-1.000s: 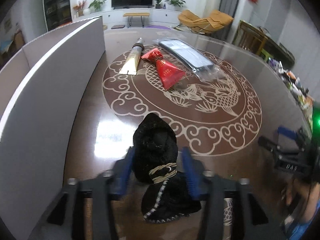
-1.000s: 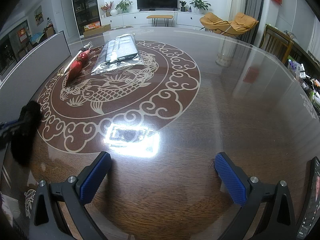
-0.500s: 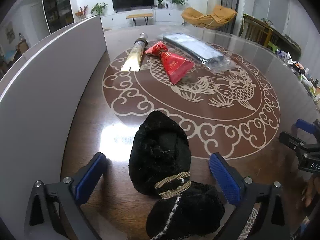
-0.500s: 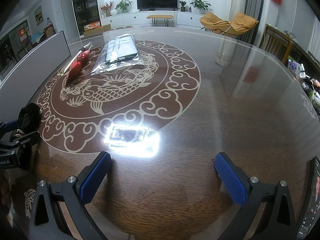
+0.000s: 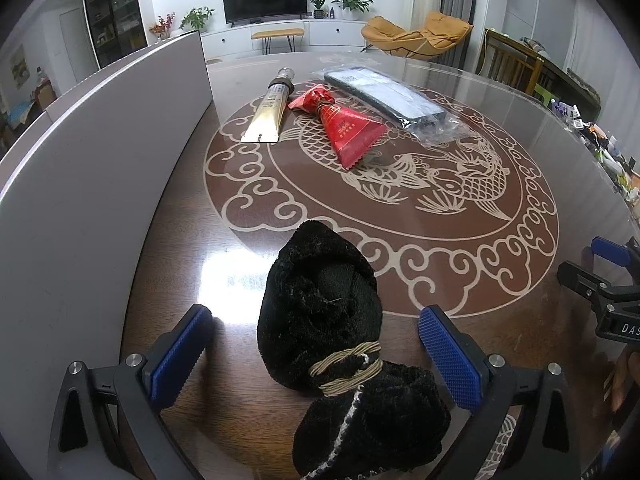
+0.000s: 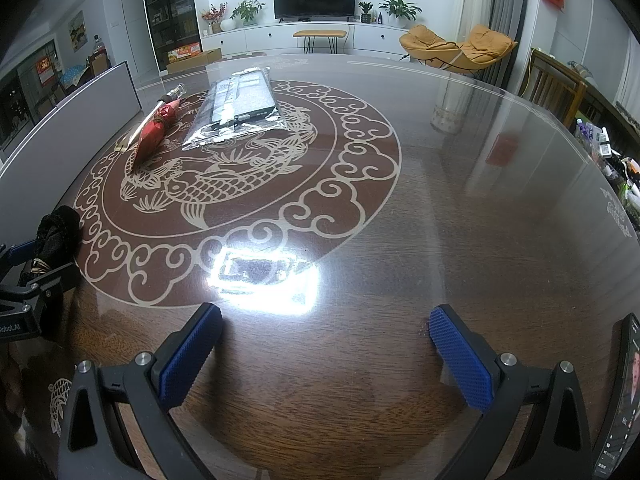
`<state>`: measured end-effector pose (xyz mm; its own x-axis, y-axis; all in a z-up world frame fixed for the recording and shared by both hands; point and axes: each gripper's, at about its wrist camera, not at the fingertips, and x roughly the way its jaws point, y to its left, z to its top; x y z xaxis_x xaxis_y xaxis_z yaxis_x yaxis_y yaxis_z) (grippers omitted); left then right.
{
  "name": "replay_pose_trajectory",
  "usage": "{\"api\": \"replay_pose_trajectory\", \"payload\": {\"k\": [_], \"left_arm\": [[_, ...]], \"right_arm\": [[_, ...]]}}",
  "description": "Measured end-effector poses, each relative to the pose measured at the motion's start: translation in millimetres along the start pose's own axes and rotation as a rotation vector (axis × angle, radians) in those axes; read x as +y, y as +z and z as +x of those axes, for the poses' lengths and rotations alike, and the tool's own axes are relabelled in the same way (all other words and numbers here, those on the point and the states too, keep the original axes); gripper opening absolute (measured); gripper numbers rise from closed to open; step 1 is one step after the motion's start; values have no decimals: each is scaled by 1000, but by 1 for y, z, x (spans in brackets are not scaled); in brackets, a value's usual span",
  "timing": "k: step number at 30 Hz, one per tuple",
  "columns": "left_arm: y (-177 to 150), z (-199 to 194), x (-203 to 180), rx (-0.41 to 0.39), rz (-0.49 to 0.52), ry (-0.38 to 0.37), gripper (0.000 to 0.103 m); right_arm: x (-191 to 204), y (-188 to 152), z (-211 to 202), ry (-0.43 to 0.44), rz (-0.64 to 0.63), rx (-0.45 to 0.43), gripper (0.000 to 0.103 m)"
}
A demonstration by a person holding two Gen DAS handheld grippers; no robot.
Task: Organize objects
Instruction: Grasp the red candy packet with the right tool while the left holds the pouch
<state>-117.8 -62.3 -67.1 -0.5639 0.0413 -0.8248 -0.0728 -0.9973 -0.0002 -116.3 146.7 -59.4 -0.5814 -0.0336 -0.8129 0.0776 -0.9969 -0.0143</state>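
My left tool [image 5: 316,344], clamped on the black pouch [image 5: 320,304] a second ago, now stands released around it on the tabletop [image 5: 500,288]: placement done, three items remain.

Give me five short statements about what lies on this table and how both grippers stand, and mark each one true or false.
1. The left gripper is clamped on the fuzzy black bundle tied with tan cord. False: its jaws stand open, clear of it.
2. The right gripper holds nothing. True.
3. The red triangular foil packet lies between the gold tube and the clear-bagged dark flat pack. True.
4. The gold tube stands upright. False: it lies flat.
5. A grey board stands on the left. True.
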Motion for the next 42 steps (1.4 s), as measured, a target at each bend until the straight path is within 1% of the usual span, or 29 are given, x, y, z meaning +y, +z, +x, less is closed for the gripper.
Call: {"api": "replay_pose_trajectory", "payload": {"k": [6,9,10,11,12,13,14,16,18,23,24,25,27,29,31,32,33,34,35,36,37,38,39,40,41,42], "left_arm": [[-2,-2,-1,17,3,-3,103],[-8,-7,-2,7,19,-12,103],[-9,-8,-1,2,18,-13,101],[-9,-9,0,-7,15,-11,97],[-8,-10,0,-16,12,-11,91],[-8,-10,1,-21,13,-12,88],[-7,-11,0,-24,17,-15,86],[-8,-13,-2,-37,33,-25,76],[-10,-16,-4,-45,48,-33,70],[-11,-18,-1,-49,44,-51,68],[-11,-18,-2,-51,44,-51,68],[-11,-18,-2,-53,42,-53,68],[-11,-18,0,-57,33,-62,68],[-11,-18,1,-61,26,-70,68],[-11,-19,2,-62,25,-73,68],[-11,-18,2,-61,27,-69,68],[-10,-18,2,-60,30,-66,68],[-11,-18,0,-59,36,-59,68],[-10,-18,-1,-56,44,-49,68],[-11,-18,-2,-56,51,-42,69],[-11,-19,-3,-56,51,-40,68],[-11,-20,-2,-56,49,-43,68],[-11,-20,-1,-56,49,-44,68],[-11,-20,-1,-57,50,-44,68],[-11,-20,-1,-57,51,-43,68],[-11,-20,-1,-57,52,-43,68]], "right_arm": [[0,0,0,0,0,0,103],[0,0,0,0,0,0,103],[0,0,0,0,0,0,103],[0,0,0,0,0,0,103],[0,0,0,0,0,0,103],[0,0,0,0,0,0,103],[0,0,0,0,0,0,103],[0,0,0,0,0,0,103],[0,0,0,0,0,0,103],[0,0,-1,2,-3,2,103],[-1,2,0,6,-8,13,103],[0,6,1,10,-10,27,103],[6,23,-1,58,-20,9,103],[25,53,-3,112,-54,-25,103],[55,92,4,187,-101,-35,102],[71,108,10,215,-130,-28,100],[98,129,22,245,-185,-11,94],[120,143,33,260,-235,8,88],[140,154,45,263,-281,32,87],[159,162,59,255,-318,57,81],[172,167,69,247,-340,77,77],[183,170,80,242,-353,105,76],[194,172,93,242,-361,144,68],[198,171,98,247,-364,158,63],[202,169,96,234,-378,135,59],[203,168,94,238,-383,127,47]]}}
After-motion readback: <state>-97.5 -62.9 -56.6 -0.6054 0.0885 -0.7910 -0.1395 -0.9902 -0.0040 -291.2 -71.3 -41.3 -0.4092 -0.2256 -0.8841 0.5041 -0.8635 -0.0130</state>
